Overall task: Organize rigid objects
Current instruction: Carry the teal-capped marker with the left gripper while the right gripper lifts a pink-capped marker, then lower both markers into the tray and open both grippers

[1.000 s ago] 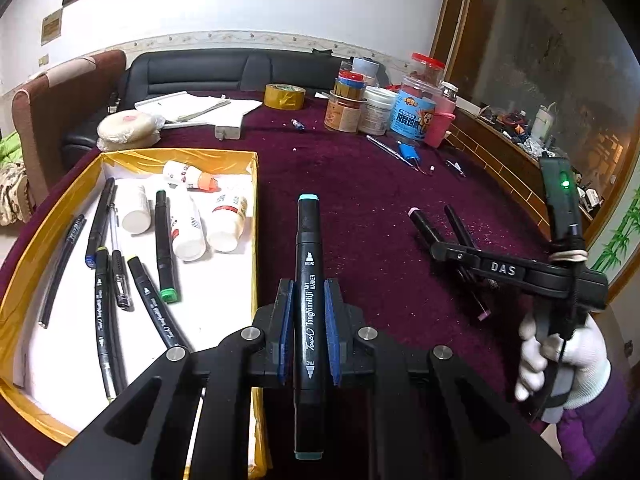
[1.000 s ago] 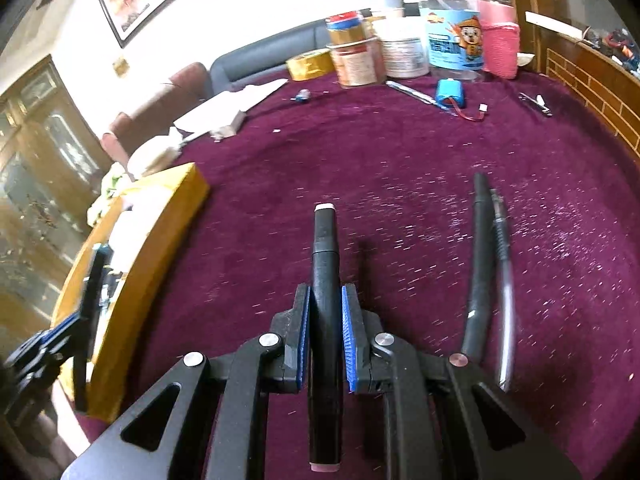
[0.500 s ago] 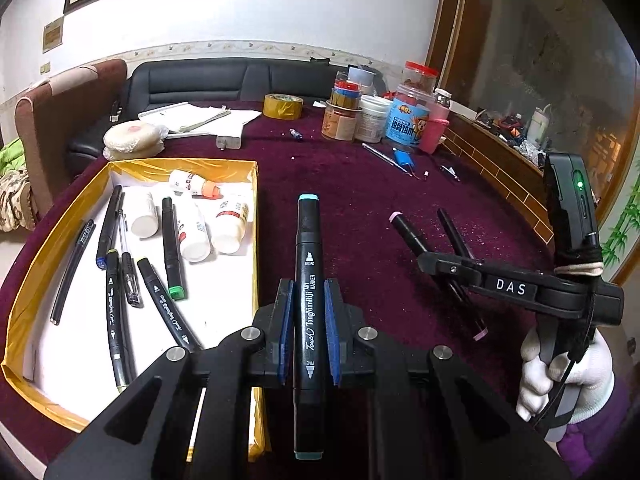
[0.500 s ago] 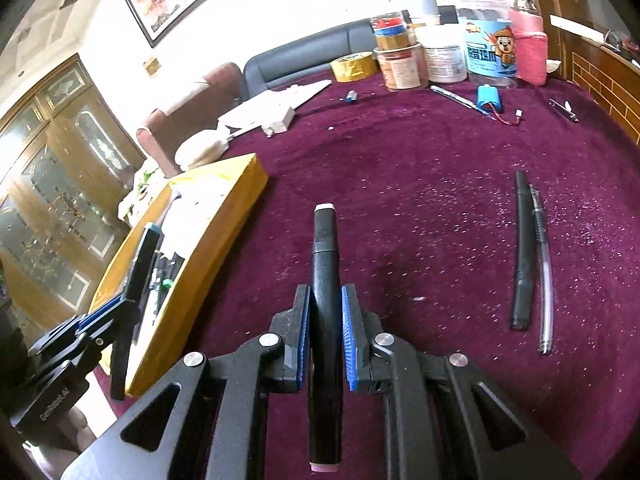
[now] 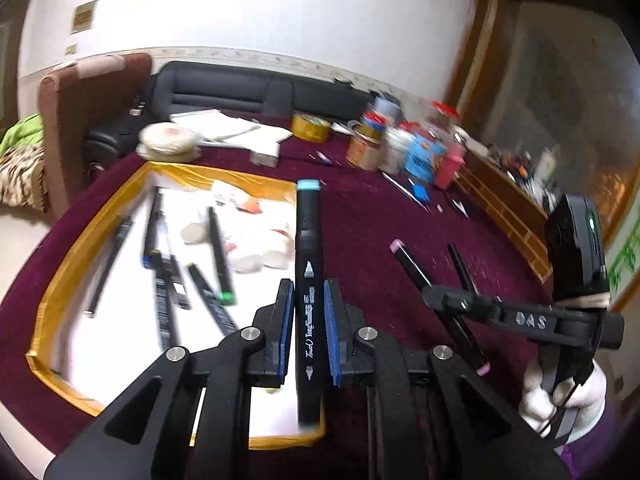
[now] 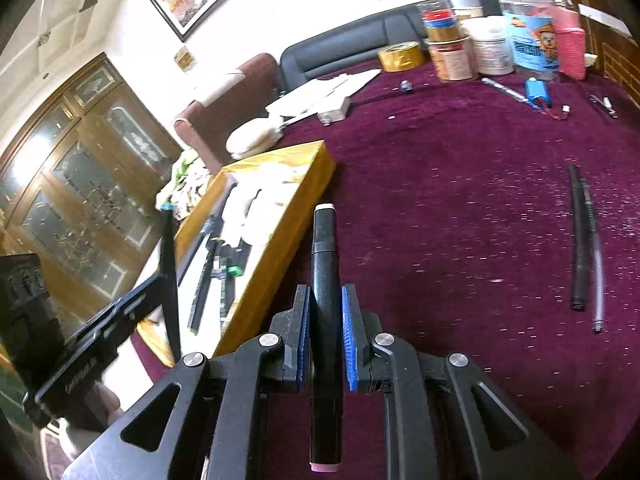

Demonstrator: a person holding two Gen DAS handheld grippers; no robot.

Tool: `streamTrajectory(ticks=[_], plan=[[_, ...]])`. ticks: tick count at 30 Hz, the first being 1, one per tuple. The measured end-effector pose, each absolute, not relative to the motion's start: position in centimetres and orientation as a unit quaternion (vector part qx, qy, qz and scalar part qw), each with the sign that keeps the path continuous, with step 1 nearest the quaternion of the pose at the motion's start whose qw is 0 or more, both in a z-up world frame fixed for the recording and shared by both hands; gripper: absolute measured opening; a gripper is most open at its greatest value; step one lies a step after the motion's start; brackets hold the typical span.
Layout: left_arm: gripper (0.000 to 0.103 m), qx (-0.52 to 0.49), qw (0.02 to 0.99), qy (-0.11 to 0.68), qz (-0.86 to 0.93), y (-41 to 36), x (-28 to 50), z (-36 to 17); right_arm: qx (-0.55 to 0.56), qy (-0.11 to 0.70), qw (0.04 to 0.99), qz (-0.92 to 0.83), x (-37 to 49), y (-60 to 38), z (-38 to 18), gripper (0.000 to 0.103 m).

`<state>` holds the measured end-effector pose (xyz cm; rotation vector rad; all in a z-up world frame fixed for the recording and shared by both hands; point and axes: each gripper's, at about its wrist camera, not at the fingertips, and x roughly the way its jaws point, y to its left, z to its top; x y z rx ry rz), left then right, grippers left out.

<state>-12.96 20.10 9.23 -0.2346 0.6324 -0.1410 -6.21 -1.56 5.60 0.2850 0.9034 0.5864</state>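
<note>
Maroon tablecloth (image 6: 460,208) carries a gold-rimmed tray (image 5: 60,276) and jars (image 6: 492,50); both grippers (image 5: 308,312) (image 6: 326,332) clamp markers (image 5: 307,280) (image 6: 325,300), while only the right view shows two loose pens (image 6: 580,240).

Readable lettering, as I see it

The black marker (image 5: 308,292) in my left jaws reads "Touch"; the body of my right gripper (image 5: 448,300) carries "DAS".

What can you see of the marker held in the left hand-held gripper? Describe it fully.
The marker is a black, plastic-looking barrel with a light blue end cap at its far tip and white printing reading "Touch" along its side. It lies lengthwise between the blue pads of the left hand-held gripper, clamped near its middle, raised over the near right corner of the gold-rimmed tray.
</note>
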Motion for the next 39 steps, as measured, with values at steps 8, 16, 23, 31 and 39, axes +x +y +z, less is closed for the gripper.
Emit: streamTrajectory(ticks=[8,16,23,31,39], plan=[[0.012,-0.175,0.938,0.299,-0.002,26.9,-13.1,8.3,0.144,0.454,0.816,0.328,-5.8,2.8,5.5,0.014],[0.012,-0.221,0.925,0.31,-0.01,29.7,-12.3,6.0,0.104,0.476,0.798,0.354,-5.4,8.6,4.3,0.014],[0.017,-0.251,0.92,0.301,-0.018,31.4,-12.3,5.7,0.08,0.505,0.782,0.357,-4.5,12.6,3.1,0.014],[0.038,-0.268,0.919,0.29,-0.01,33.5,-13.1,5.5,0.042,0.523,0.773,0.356,-3.1,18.3,1.7,0.014],[0.039,-0.274,0.919,0.284,-0.003,35.0,-13.3,5.1,0.047,0.495,0.793,0.352,-3.3,17.1,4.3,0.013]])
